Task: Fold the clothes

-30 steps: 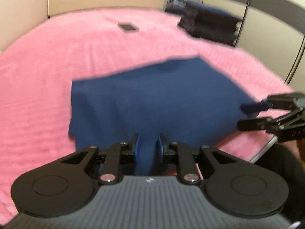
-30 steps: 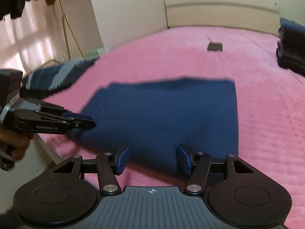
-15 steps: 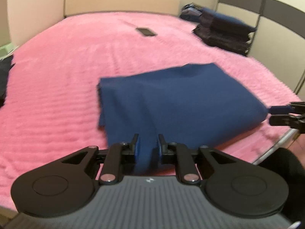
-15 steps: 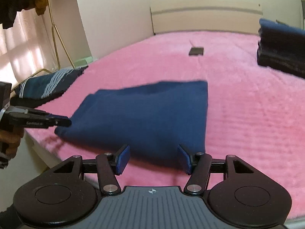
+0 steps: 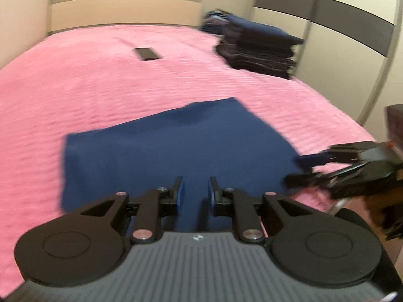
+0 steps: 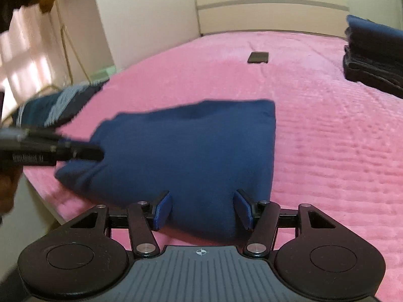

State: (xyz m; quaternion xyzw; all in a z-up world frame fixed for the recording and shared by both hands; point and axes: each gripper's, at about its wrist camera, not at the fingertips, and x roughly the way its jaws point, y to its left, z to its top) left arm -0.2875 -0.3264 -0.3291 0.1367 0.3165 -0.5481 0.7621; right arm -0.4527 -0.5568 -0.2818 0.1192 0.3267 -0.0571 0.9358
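The left gripper (image 5: 194, 196) still pinches the folded navy garment (image 5: 176, 148) as it slides across the pink bed (image 5: 75, 88), while the right gripper (image 6: 201, 210) stays spread, grasping nothing.

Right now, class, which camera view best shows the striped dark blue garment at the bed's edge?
The right wrist view: the striped dark blue garment lies at the pink bedspread's left edge, blurred but recognisable. The left wrist view does not show it at all.

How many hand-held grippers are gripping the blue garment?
1. The left hand-held gripper is shut on the garment at its near edge; the right hand-held gripper straddles it, open.
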